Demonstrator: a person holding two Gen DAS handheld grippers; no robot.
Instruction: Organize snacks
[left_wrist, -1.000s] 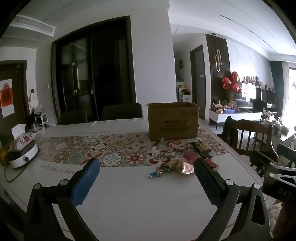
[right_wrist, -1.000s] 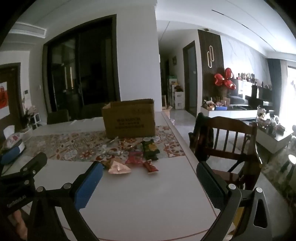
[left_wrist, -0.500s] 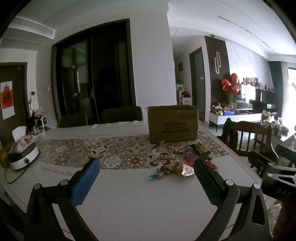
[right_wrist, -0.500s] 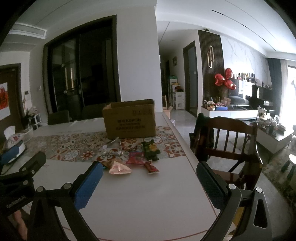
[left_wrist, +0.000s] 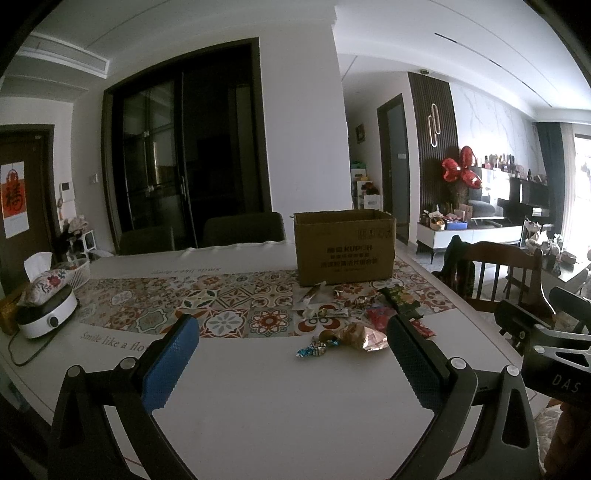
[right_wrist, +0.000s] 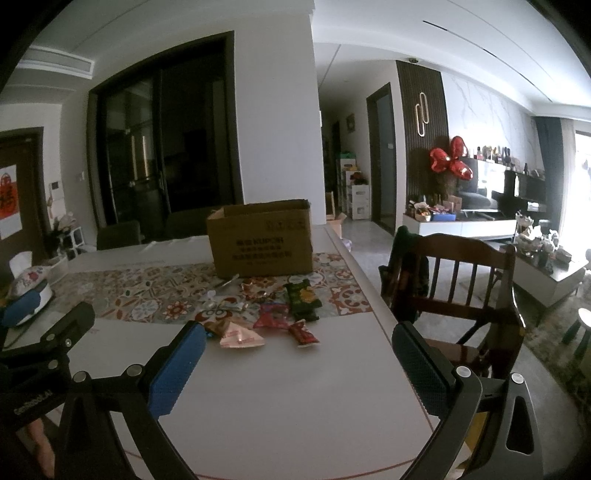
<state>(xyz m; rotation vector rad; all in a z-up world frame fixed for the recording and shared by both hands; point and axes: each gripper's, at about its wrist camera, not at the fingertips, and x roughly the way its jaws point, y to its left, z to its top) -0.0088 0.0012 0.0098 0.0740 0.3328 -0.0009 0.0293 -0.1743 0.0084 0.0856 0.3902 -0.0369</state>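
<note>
Both my tongs, left gripper (left_wrist: 291, 354) and right gripper (right_wrist: 299, 360), gape wide, empty. Snacks (right_wrist: 266, 310) mid-frame, below the cardboard box (right_wrist: 260, 240). Risk: crinkly wrappers overlap, so I may pinch two or slip.

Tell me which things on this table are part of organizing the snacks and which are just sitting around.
Part of the job:
- scattered snack packets
- foil candies
- open cardboard box
- left gripper and right gripper, both open and empty

Just lying about:
- white cooker with a floral tissue pouch on it
- wooden chair
- patterned table runner
</note>
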